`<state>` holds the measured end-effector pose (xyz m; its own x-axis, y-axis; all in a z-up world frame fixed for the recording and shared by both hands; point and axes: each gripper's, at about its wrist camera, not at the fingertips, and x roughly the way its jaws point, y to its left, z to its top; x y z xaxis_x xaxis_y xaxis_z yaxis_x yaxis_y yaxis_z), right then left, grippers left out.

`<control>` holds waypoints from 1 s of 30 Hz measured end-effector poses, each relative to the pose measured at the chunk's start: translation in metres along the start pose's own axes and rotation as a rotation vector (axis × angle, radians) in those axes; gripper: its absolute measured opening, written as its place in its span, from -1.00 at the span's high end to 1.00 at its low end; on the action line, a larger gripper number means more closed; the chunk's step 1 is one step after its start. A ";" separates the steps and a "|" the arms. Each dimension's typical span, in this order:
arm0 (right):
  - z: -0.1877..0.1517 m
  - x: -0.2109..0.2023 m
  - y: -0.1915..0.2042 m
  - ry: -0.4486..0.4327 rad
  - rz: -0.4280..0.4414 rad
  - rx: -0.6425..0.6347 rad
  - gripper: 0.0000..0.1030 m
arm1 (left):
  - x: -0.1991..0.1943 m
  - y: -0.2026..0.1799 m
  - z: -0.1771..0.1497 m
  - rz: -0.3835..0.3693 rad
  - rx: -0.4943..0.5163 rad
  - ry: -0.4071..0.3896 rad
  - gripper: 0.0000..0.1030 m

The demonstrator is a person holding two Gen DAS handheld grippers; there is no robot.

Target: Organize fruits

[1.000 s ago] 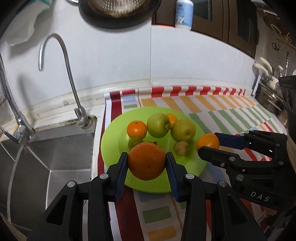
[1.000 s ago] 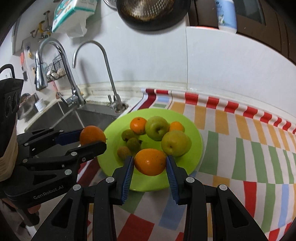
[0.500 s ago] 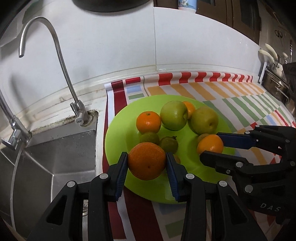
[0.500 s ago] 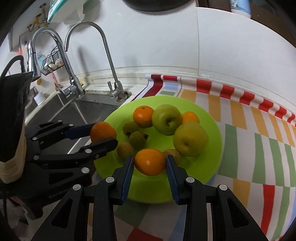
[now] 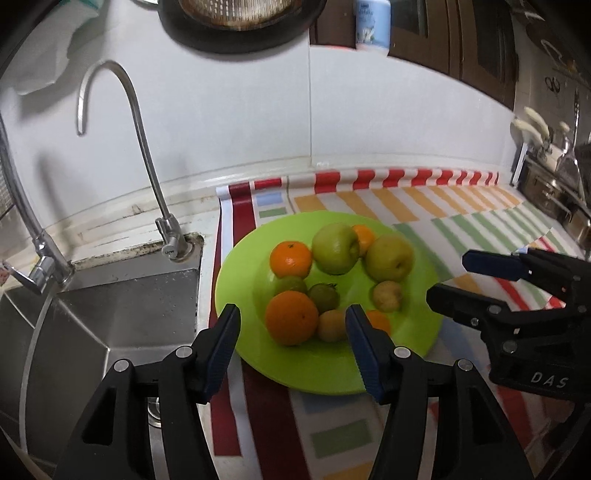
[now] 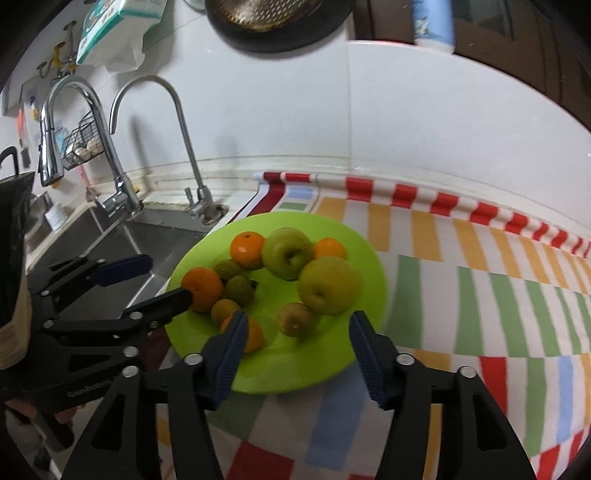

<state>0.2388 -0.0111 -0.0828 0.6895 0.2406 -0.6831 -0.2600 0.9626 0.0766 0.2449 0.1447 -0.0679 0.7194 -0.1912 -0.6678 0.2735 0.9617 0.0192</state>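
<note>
While my left gripper [image 5: 293,325] partly blocks the near edge of the green plate [image 5: 332,373], I can see its jaws are opening, standing either side of a large orange [image 5: 291,322] that lies on the plate without being pressed. A smaller orange [image 6: 251,334] is half hidden behind one finger of my right gripper [image 6: 295,330], whose jaws are also opening and grip nothing; in the left view only a sliver of it shows. The plate is round, smooth and glossy, and it holds two green apples [image 6: 287,252], more oranges and several small greenish fruits I cannot name through the blur. It sits on a striped cloth [image 6: 480,295] covering the surface, just beside a steel sink [image 5: 110,302] with a curved tap [image 5: 147,170]. A dark pan [image 5: 240,22] is cut off at the top edge
</note>
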 end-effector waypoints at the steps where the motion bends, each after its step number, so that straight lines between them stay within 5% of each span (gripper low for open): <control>1: -0.002 -0.006 -0.001 -0.008 -0.007 0.002 -0.18 | -0.004 -0.002 0.000 0.002 -0.005 -0.008 -0.19; 11: -0.021 -0.065 -0.018 -0.093 -0.061 0.052 -0.43 | -0.057 -0.032 -0.005 0.082 -0.033 -0.112 -0.38; 19: -0.042 -0.109 -0.029 -0.129 -0.084 0.069 -0.59 | -0.092 -0.058 -0.023 0.078 -0.066 -0.149 -0.62; 30: -0.074 -0.167 -0.041 -0.172 -0.095 0.065 -0.64 | -0.144 -0.097 -0.047 0.112 -0.064 -0.199 -0.85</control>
<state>0.0844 -0.1001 -0.0261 0.8156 0.1606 -0.5558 -0.1480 0.9867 0.0679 0.0849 0.0879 -0.0089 0.8563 -0.1113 -0.5043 0.1482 0.9884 0.0334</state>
